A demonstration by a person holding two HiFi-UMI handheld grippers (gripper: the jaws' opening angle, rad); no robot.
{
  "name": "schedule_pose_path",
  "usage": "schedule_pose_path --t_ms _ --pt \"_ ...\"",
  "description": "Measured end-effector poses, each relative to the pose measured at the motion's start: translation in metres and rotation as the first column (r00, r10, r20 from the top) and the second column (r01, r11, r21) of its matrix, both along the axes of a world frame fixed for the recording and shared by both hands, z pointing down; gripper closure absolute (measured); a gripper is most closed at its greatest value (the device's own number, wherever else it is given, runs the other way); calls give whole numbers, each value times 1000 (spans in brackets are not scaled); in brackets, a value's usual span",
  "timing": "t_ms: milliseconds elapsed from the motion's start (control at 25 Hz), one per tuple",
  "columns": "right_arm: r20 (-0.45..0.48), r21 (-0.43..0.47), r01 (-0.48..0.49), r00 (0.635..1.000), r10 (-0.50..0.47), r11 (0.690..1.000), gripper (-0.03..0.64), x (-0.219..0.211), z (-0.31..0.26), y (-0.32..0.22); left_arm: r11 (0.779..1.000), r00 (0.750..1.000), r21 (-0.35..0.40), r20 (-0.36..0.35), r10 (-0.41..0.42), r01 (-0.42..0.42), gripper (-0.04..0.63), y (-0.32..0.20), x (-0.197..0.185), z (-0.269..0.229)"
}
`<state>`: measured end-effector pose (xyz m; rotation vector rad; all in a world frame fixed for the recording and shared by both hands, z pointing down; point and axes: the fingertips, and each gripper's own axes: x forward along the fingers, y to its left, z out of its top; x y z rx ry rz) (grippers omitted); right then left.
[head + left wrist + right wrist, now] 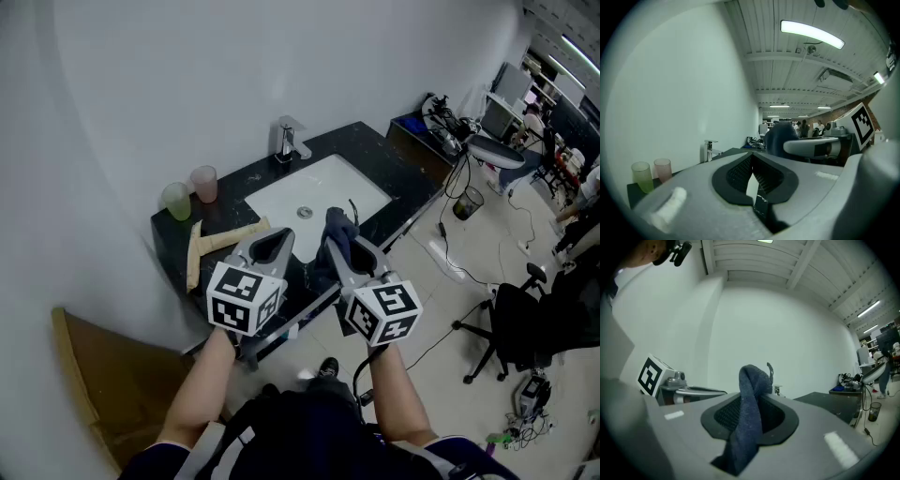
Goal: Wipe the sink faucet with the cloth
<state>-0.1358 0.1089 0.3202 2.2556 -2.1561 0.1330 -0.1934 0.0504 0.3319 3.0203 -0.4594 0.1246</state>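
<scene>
Head view: a person holds both grippers level over the near edge of a dark counter (pixel 375 159) with a white sink (pixel 314 192). The faucet (pixel 289 141) stands at the sink's far rim, well apart from both grippers. The left gripper (pixel 275 244) is closed and empty. The right gripper (pixel 337 246) clamps a dark blue cloth (pixel 343 228), which sticks out past its tips above the sink's near rim. A green cup (pixel 176 200) and a pink cup (pixel 204 183) stand side by side left of the sink, with a wooden piece (pixel 220 241) lying near them.

Left gripper view: the jaws meet with nothing between them. The faucet shows ahead to the left (pixel 709 150), the cups further left (pixel 642 176) (pixel 662 169). The cloth (pixel 780 138) shows to the right.

Right gripper view: the jaws stand partly apart, pressed on the cloth (pixel 750 413), which rises above the tips in a fold and hangs down below.
</scene>
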Motion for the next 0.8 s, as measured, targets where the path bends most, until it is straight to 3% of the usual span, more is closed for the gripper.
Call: schedule_pose_path --t_ms 400,800 --pt "-9 19 15 1000 -15 1000 526 52 -3 -16 1000 1000 2 12 -15 15 594 -12 50 7" --pt "1 11 138 990 -138 990 526 155 13 -61 992 992 -5 23 -124 124 594 -47 151 24"
